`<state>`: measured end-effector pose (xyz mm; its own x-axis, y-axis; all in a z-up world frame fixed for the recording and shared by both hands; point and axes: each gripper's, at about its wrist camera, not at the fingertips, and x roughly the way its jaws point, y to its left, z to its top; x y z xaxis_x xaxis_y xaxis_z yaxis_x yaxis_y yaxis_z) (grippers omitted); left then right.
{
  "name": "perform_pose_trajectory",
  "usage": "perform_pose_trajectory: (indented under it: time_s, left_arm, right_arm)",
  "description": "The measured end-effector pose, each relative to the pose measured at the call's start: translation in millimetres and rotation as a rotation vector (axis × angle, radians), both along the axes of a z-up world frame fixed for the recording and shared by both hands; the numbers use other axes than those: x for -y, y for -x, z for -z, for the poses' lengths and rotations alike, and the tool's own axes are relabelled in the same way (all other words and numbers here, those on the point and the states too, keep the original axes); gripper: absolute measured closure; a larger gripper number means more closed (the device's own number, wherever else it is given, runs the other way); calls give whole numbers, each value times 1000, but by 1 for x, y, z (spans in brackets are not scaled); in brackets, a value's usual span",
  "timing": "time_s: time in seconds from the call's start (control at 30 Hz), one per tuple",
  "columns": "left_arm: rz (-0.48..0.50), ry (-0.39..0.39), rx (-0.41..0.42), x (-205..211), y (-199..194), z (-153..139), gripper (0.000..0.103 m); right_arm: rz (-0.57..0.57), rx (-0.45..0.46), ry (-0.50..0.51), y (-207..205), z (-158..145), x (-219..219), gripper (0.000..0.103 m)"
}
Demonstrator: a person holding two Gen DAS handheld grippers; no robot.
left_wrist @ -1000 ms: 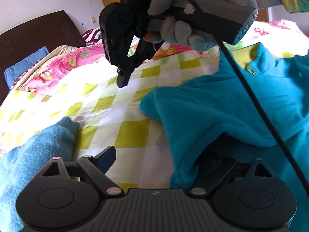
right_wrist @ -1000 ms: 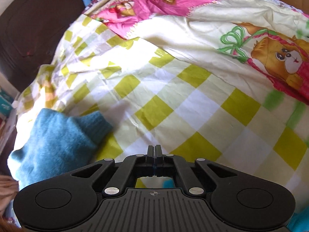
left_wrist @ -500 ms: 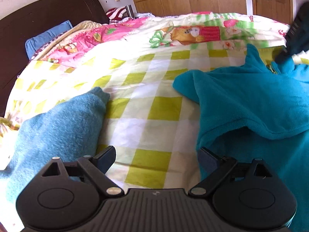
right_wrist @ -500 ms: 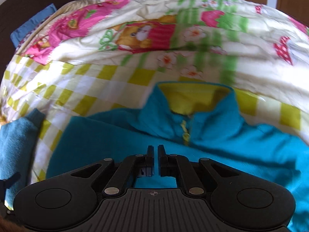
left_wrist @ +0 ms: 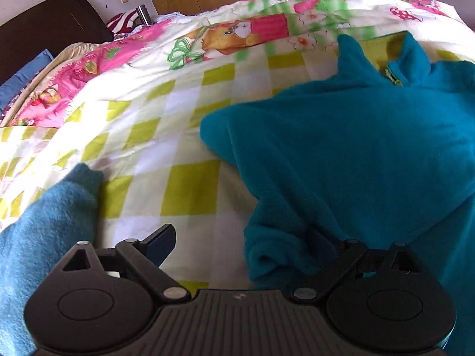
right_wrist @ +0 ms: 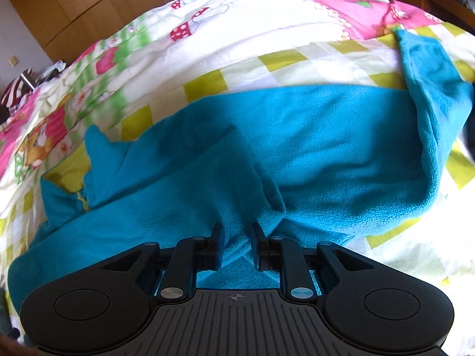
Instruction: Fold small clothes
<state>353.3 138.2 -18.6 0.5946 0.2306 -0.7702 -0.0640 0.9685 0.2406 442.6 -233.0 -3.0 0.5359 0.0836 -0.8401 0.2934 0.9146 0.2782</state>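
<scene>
straddling a raised ridge of the teal fleece top, the right gripper has its fingers slightly apart, not clamped. left gripper gapes wide at its sleeve; the top lies crosswise on the bed.

A second ago the right tool was pressed shut over bare checked quilt; half a second ago it showed a thin gap above the collar of the teal fleece top. Now its jaws stand apart with a fold of the fleece bunched between them. The right tool has gone from the left wrist view. The left tool has neared the fleece's edge, its right finger now buried in cloth.
</scene>
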Motion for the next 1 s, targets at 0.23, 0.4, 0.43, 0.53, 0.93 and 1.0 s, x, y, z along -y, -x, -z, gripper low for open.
perform_pose_trajectory:
  time_s: [0.23, 0.4, 0.43, 0.53, 0.93, 1.0]
  left_arm:
    - [11, -63, 77, 10, 5, -24, 0]
    - [19, -117, 157, 19, 6, -33, 0]
    - [22, -128, 138, 20, 4, -30, 0]
    - [17, -151, 67, 21, -2, -11, 0]
    - [16, -131, 105, 18, 11, -23, 0]
    - [36, -121, 30, 17, 19, -10, 0]
  right_arm:
    - [97, 50, -67, 27, -4, 13, 80]
    - [170, 82, -249, 14, 16, 23, 78]
    - [178, 108, -270, 11, 17, 22, 77]
    - [206, 125, -307, 2, 23, 21, 80]
    - [199, 156, -203, -9, -2, 31, 96]
    - [186, 67, -170, -17, 18, 28, 96]
